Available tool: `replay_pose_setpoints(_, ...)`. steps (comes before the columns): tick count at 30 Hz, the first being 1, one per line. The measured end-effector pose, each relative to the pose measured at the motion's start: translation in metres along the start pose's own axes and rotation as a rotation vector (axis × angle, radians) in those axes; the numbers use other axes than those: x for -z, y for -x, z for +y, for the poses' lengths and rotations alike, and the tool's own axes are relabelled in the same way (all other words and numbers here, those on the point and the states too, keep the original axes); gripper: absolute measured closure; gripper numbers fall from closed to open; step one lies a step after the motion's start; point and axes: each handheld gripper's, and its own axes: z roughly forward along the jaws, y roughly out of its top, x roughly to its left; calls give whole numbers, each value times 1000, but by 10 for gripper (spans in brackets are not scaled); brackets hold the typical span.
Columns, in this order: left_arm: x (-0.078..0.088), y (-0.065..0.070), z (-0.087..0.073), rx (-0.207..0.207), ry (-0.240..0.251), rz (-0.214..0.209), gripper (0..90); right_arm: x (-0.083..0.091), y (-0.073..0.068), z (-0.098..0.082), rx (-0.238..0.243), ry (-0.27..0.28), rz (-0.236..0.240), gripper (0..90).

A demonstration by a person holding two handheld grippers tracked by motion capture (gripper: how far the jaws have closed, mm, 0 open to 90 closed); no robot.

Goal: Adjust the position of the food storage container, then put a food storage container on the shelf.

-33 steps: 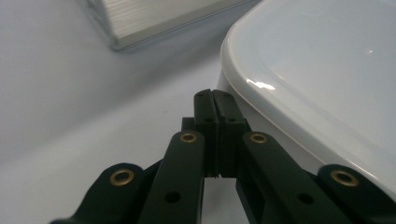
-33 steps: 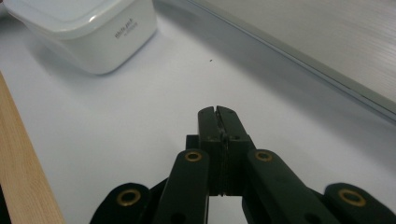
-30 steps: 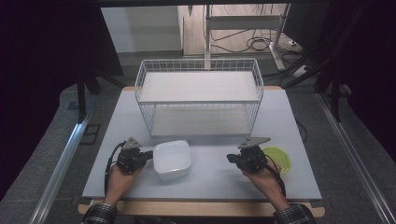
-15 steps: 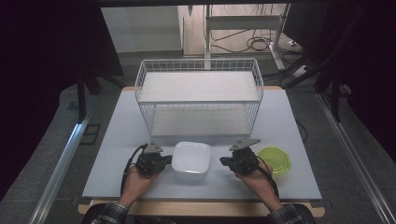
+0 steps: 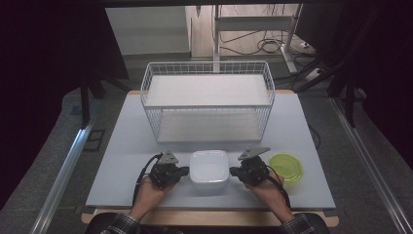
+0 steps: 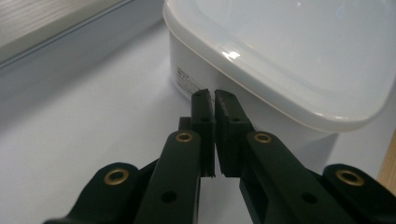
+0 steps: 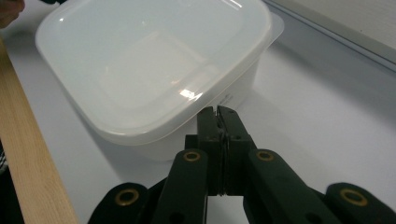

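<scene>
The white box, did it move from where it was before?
Yes. The white box slid to the right along the table, away from the left end of the wire basket and closer to the green lid, between both claws.

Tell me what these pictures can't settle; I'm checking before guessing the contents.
- Inside of the white box: all three views, its closed lid hides it.
- Box label: left gripper view, print too small.
- Green lid: high view, right gripper and hand cover its near edge.
</scene>
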Motion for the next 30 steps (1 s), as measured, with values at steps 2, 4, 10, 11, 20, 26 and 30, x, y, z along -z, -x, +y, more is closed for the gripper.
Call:
replay_pose_setpoints(2,-1,0,1,-3,1,10,874,0,-2,0,5,-2,-7,891)
replay_pose_setpoints(4,-2,0,1,-6,1,16,876,0,-2,0,1,-3,-8,892)
replay_pose_setpoints(10,7,-3,1,0,17,34,795,5,-3,-1,1,2,-21,868)
replay_pose_setpoints(11,11,-5,0,7,27,38,754,7,-2,-2,0,6,-25,854)
replay_pose_setpoints(20,26,-8,-5,-10,60,47,215,27,5,-8,-52,80,-45,523)
replay_pose_setpoints(26,26,-6,-4,-24,88,39,108,29,7,-8,-65,112,-27,374)
replay_pose_setpoints(30,27,-7,-5,-29,121,36,89,28,7,-7,-70,129,-15,316)
